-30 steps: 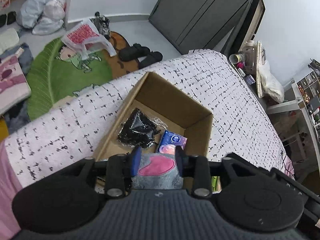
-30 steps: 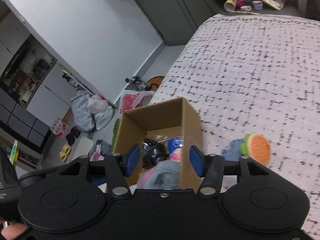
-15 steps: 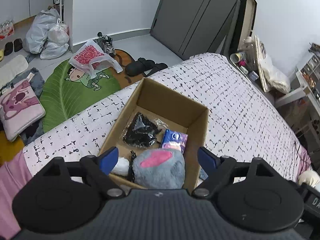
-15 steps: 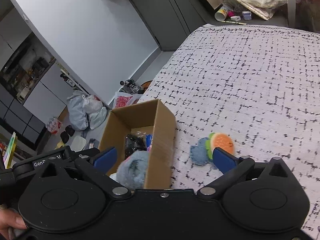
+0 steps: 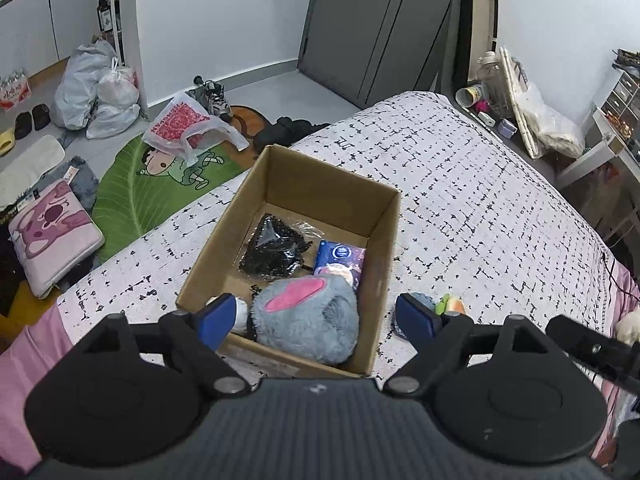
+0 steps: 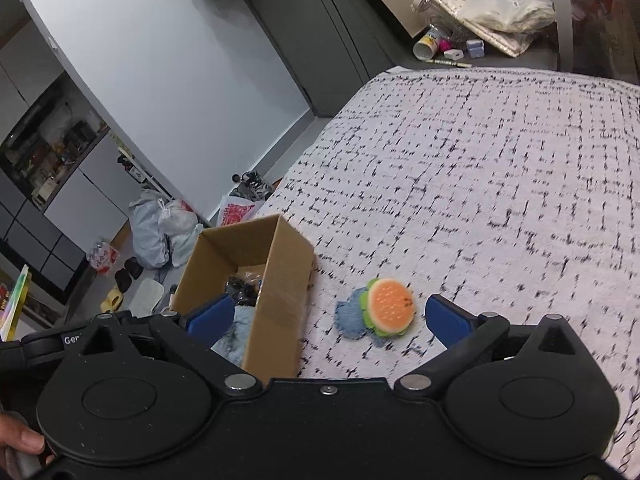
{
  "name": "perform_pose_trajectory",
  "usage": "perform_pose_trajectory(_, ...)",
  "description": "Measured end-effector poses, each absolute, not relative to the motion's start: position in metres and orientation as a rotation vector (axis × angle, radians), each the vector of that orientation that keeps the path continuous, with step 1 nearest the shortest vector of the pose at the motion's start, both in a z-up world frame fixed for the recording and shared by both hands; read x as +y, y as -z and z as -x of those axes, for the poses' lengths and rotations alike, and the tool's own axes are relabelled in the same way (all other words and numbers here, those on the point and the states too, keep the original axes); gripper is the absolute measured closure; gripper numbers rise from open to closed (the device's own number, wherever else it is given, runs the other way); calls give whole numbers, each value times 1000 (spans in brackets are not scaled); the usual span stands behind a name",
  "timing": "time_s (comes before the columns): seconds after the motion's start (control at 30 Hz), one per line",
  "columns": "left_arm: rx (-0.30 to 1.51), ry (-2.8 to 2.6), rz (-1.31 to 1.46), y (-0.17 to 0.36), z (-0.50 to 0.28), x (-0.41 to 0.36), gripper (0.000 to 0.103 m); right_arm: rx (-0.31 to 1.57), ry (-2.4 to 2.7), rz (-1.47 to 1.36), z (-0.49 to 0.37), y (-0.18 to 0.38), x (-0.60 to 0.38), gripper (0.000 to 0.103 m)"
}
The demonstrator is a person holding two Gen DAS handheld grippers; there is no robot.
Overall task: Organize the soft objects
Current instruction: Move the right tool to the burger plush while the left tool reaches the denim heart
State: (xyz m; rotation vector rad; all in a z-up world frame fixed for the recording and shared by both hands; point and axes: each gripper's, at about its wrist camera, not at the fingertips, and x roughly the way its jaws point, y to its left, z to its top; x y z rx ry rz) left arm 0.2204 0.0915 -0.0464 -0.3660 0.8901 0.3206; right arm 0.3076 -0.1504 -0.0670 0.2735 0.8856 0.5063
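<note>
A cardboard box (image 5: 386, 248) sits on the bed (image 5: 480, 200), which is covered in a white blanket with short black dashes. Inside the box, at its near end, lies a grey plush toy (image 5: 308, 318) with a pink patch on top. Beyond it on the box floor lie a black item in clear wrap (image 5: 276, 248) on the left and a blue packet (image 5: 340, 260) on the right, just beside each other. Something small and white (image 5: 241, 314) shows at the near left of the plush, partly hidden by a fingertip.

The left hand-held gripper (image 5: 316, 316) hangs above the near end of the box, its blue-padded fingers spread wide and holding nothing; the plush lies between and below them, untouched.

On the blanket just to the right of the box rests a burger-shaped plush (image 6: 390, 307), orange on top with a green rim, lying against a small blue soft piece (image 6: 352, 318). The right hand-held gripper (image 6: 328, 316) is also spread wide and empty; its left fingertip lies over the box opening and its right fingertip is just right of the burger plush, so the box's right wall and the burger both fall between the fingers.

On the floor beyond the bed are a green leaf-shaped rug (image 5: 132, 184), a red-printed plastic bag (image 5: 180, 128) and a pile of tied bags (image 5: 96, 88).
</note>
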Motion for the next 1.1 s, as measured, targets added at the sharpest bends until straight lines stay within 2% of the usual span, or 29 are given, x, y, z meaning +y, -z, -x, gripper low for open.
perform_pose_trajectory(0.43, 864, -291, 320, 39, -227, 50, 17, 835, -559, -231, -335, 52, -184, 0)
perform_pose_trajectory(0.77, 817, -245, 347, 39, -234, 17, 20, 857, -558, -371, -342, 93, -217, 2)
perform_pose_trajectory(0.87, 826, -253, 352, 45, -240, 7, 24, 869, -575, -413, -346, 98, -222, 6)
perform_pose_trajectory(1.1, 863, -273, 375, 65, -252, -9, 38, 960, -573, -494, -357, 122, -230, 25)
